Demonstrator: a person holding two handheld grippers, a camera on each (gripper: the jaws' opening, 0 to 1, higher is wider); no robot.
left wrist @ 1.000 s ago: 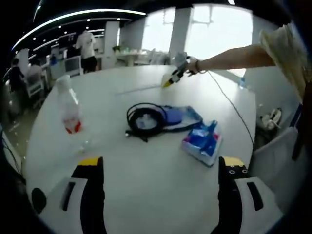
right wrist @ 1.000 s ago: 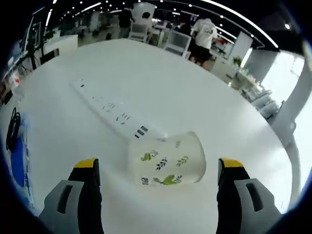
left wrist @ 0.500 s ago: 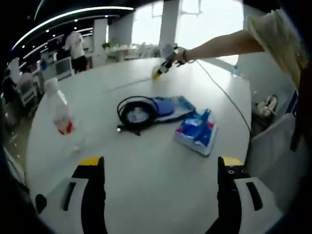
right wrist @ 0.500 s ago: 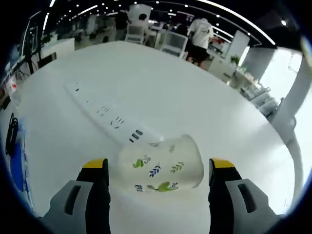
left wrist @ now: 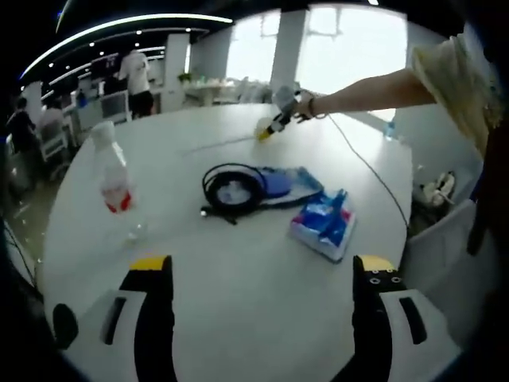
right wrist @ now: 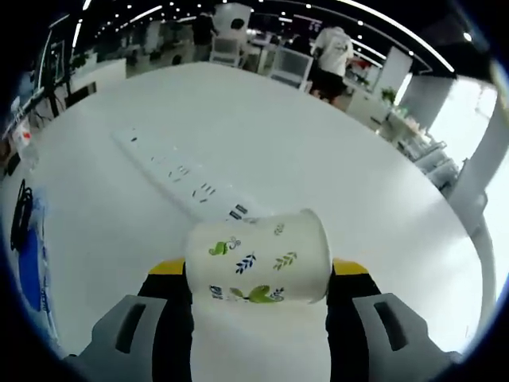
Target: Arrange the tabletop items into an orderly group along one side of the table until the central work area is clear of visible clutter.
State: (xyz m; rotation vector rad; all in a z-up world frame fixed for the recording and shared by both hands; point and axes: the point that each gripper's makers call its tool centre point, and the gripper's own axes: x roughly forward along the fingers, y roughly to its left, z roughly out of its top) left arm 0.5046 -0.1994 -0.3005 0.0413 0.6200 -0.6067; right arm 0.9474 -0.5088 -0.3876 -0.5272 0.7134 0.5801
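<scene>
A white paper cup with green leaf prints (right wrist: 258,259) lies on its side on the white round table (right wrist: 318,159). My right gripper (right wrist: 258,272) is shut on the cup, one jaw against each side of it. Just beyond the cup runs a white power strip (right wrist: 179,171). In the left gripper view, my left gripper (left wrist: 262,267) hangs open over the near table edge with nothing between its jaws. Ahead of it lie a coiled black cable (left wrist: 233,189), a blue pouch (left wrist: 293,181), a blue tissue pack (left wrist: 324,225) and a clear bottle with a red label (left wrist: 111,169). Across the table, a person's arm holds the right gripper (left wrist: 274,127).
A thin cable (left wrist: 374,167) trails over the table's right side. Chairs, desks and standing people (right wrist: 330,56) lie beyond the far edge. The blue pouch (right wrist: 28,263) and black cable (right wrist: 20,199) sit at the left margin of the right gripper view.
The right gripper's jaws have moved forward and closed in until they press the cup's sides. The left view has swayed slightly; its jaws stay apart.
</scene>
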